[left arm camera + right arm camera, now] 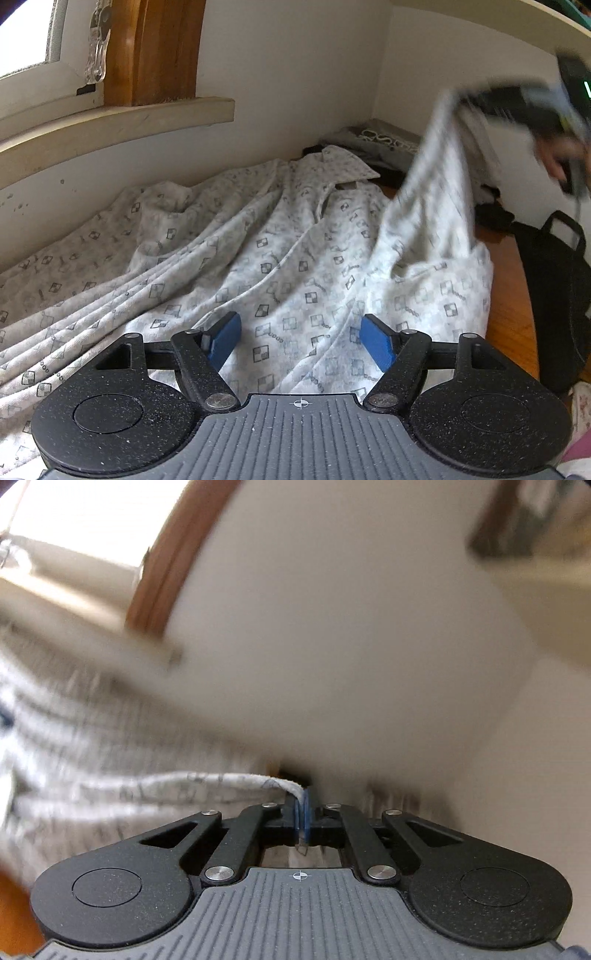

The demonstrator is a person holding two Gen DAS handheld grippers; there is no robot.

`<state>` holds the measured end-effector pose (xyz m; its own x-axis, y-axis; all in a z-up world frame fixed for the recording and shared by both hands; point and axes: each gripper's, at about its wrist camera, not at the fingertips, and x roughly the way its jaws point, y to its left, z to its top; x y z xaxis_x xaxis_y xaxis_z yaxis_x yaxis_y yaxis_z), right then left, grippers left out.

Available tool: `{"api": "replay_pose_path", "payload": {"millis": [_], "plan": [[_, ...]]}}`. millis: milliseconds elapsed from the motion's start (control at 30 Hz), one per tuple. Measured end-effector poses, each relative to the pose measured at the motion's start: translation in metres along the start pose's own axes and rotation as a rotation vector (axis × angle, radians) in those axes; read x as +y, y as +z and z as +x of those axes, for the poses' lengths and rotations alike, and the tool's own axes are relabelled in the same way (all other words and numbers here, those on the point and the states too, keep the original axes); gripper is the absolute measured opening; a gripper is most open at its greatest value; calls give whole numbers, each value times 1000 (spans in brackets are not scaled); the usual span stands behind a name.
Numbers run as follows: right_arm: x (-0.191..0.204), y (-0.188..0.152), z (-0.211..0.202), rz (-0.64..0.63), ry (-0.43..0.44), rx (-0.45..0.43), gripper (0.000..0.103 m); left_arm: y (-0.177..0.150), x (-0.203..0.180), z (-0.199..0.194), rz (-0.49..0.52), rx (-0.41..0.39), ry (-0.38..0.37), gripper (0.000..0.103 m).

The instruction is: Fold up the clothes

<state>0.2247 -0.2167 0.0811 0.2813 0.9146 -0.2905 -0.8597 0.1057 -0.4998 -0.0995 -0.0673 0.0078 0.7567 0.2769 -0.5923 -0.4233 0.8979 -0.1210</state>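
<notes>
Patterned shirt [266,251] lay spread on the counter [509,306], left claw [301,341] hovered spread above it, right claw [303,812] pinched the shirt's raised edge.

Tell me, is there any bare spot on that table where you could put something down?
Only a little. Bare wood of the table shows in a strip between the patterned shirt and the black bag. The shirt covers the rest up to the wall, and the far corner is crowded with a pile of dark clothes.
</notes>
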Motion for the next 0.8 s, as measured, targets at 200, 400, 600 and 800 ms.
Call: {"api": "replay_pose_path", "payload": {"millis": [200, 400, 600, 800], "plan": [[43, 79, 31, -59, -28, -217, 3, 0, 0, 0, -2, 0, -1, 75], [63, 69, 61, 4, 116, -111, 26, 0, -4, 0, 10, 4, 9, 75], [76, 54, 86, 87, 256, 4, 28, 0, -5, 0, 7, 4, 9, 75], [63, 9, 85, 260, 431, 209, 40, 0, -2, 0, -12, -1, 2, 75]]}}
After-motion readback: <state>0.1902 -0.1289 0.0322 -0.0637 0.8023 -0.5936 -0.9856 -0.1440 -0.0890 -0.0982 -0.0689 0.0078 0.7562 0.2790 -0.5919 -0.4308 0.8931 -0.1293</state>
